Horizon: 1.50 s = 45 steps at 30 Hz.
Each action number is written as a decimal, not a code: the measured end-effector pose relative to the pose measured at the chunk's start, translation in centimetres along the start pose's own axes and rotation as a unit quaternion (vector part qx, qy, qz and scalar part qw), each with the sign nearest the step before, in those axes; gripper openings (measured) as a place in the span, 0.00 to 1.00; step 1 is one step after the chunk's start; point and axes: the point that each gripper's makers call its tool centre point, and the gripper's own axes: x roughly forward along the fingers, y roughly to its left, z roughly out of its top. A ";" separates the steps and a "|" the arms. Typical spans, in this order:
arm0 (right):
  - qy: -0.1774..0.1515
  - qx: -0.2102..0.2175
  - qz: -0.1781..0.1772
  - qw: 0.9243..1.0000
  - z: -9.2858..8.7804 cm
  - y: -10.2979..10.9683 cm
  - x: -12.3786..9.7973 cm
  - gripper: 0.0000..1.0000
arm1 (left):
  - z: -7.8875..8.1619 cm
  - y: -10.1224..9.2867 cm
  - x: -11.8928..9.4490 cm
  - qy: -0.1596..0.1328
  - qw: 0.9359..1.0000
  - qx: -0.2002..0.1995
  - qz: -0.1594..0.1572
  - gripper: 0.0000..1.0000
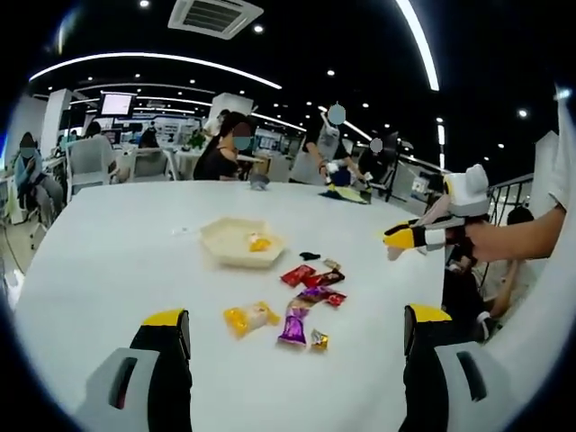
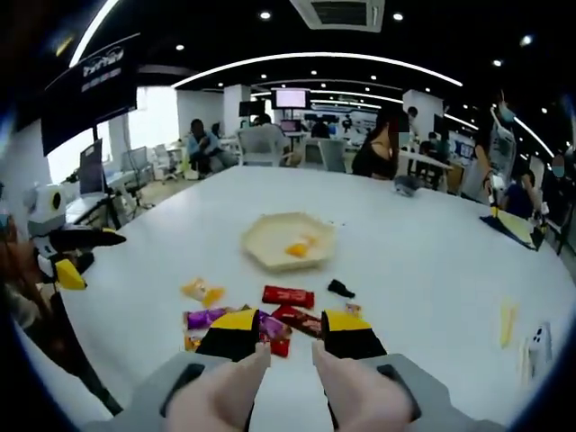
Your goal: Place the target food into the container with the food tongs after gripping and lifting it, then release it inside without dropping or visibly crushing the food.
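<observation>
A cream hexagonal container [image 1: 236, 236] [image 2: 270, 236] sits mid-table with a yellow piece of food [image 1: 259, 243] [image 2: 298, 249] inside. Nearer lie loose snacks: a yellow packet [image 1: 250, 317] [image 2: 202, 291], a purple packet [image 1: 295, 324] [image 2: 205, 318], red packets [image 1: 298, 274] [image 2: 288, 295] and a small black piece [image 1: 310, 256] [image 2: 340, 289]. My left gripper [image 1: 292, 322] is wide open above the table, short of the snacks, holding nothing. My right gripper [image 2: 291, 331] hovers over the snack pile, its jaws a narrow gap apart and holding nothing. It also enters from the right [image 1: 402, 238].
The white table [image 1: 108, 270] [image 2: 432, 270] is round and large. A yellow strip [image 2: 507, 319] and a white object [image 2: 538, 342] lie near its right edge. People sit at desks and chairs beyond the far edge. A person's arm [image 1: 531, 229] reaches in at right.
</observation>
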 end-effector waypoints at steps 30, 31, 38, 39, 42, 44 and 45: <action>-0.035 -0.010 0.175 0.984 -1.2 -3.1 4.6 0.26 | 0.8 -4.6 2.2 0.047 0.985 -0.010 0.168 0.99; -0.034 -0.011 0.174 0.984 -1.2 -3.0 4.7 0.26 | 0.7 -4.5 2.3 0.048 0.985 -0.008 0.166 0.99; -0.010 -0.024 0.154 0.988 -1.8 -2.5 5.7 0.26 | 0.3 -1.3 2.6 0.051 0.988 0.010 0.147 0.99; -0.004 -0.032 0.150 0.988 -2.0 -2.3 6.0 0.26 | 0.5 -0.6 2.4 0.050 0.989 0.018 0.141 0.99; 0.007 -0.040 0.145 0.989 -2.4 -1.8 6.5 0.26 | 0.6 0.1 2.3 0.045 0.991 0.023 0.126 0.99; 0.010 -0.063 0.143 0.988 -2.6 -1.4 6.8 0.26 | 0.5 0.8 2.4 0.040 0.993 0.019 0.113 0.99; 0.011 -0.086 0.144 0.986 -2.6 -1.2 7.0 0.26 | 0.4 1.1 2.5 0.036 0.994 0.016 0.106 0.99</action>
